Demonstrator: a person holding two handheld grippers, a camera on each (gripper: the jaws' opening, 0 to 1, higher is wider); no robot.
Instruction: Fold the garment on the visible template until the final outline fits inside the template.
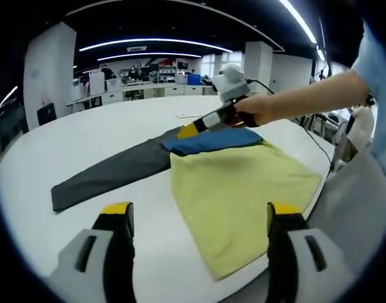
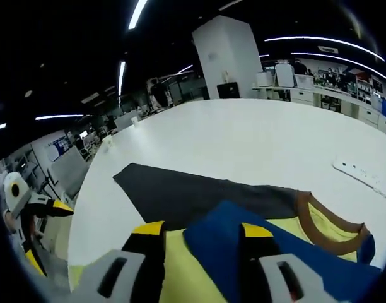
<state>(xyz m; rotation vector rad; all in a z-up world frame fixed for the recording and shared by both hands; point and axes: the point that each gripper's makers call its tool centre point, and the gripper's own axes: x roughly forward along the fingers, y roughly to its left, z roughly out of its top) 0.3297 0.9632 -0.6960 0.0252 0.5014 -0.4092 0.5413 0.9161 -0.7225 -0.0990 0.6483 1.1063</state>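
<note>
Claws first: my right claw (image 2: 196, 235) has its two yellow-tipped jaws either side of the blue sleeve (image 2: 243, 246). I think it is pinching that cloth, but I cannot tell for sure that the jaws have closed. In the left gripper view I see the same claw (image 1: 188, 130) held by a hand (image 1: 253, 113), its tip down on the shirt where blue meets grey. I judge it sits there to take the sleeve and fold it in over the body.

My left claw (image 1: 200, 218) is wide open and holds nothing. It hangs over the near edge of the yellow shirt (image 1: 237, 189), ready to help, I think.

The shirt lies flat on the white table (image 1: 117, 129). Its body is yellow, with a brown collar (image 2: 319, 218). One grey sleeve (image 1: 111, 173) sticks out long to the side, and the blue part lies across the top.

I see no marked outline under the shirt, so I cannot say how well it fits. With the grey sleeve out so far, I judge the folding is early.
</note>
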